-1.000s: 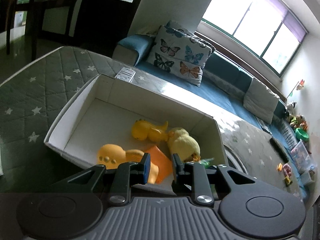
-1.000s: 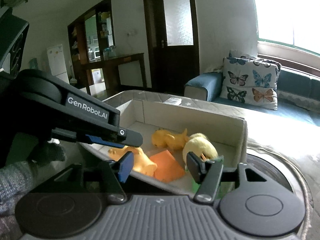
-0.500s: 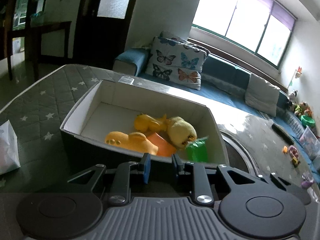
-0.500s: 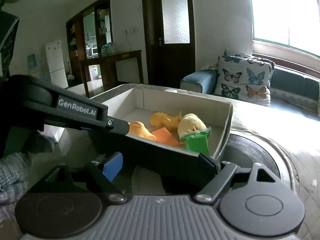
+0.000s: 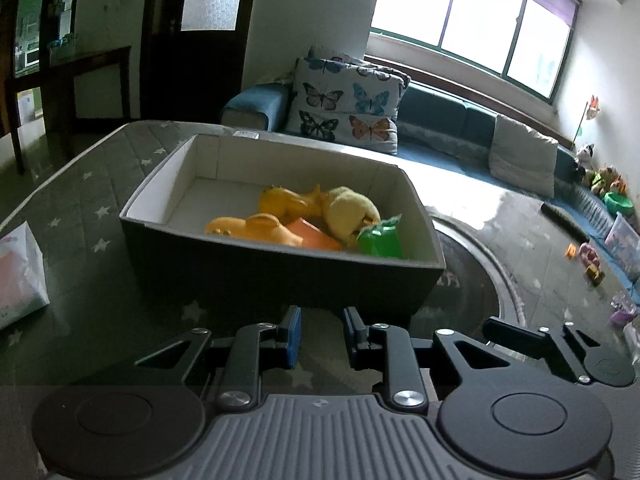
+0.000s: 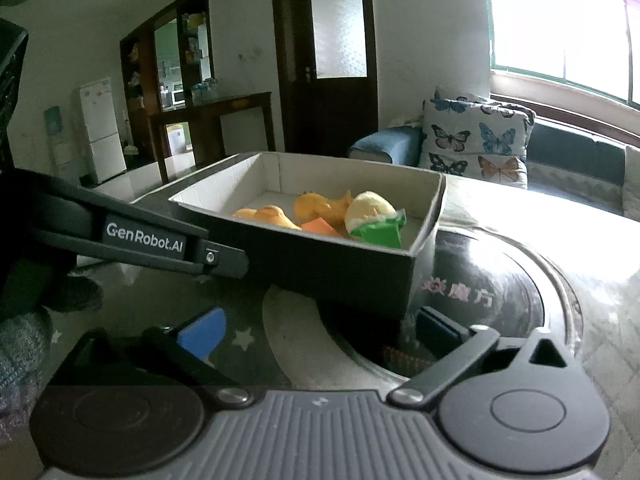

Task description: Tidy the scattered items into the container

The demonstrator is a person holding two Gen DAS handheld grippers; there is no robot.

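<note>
Beside the box [image 6: 340, 264], holding the green toy [image 6: 380, 232] among the others, the right gripper [image 6: 320, 332] is opening, empty; the left gripper [image 5: 320, 336] sits nearly closed, empty. Either could nudge the box askew.

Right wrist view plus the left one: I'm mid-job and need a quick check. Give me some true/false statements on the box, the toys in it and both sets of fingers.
1. The green toy lies inside the box. True.
2. The right gripper grips the green toy. False: its fingers are opening wide with nothing between them, in front of the box.
3. The yellow plush sits next to the green toy. True.
4. The box is empty. False: it also holds orange toys.
5. The left gripper holds an orange toy. False: its fingers stand narrowly apart with nothing between them, short of the box's near wall.
</note>
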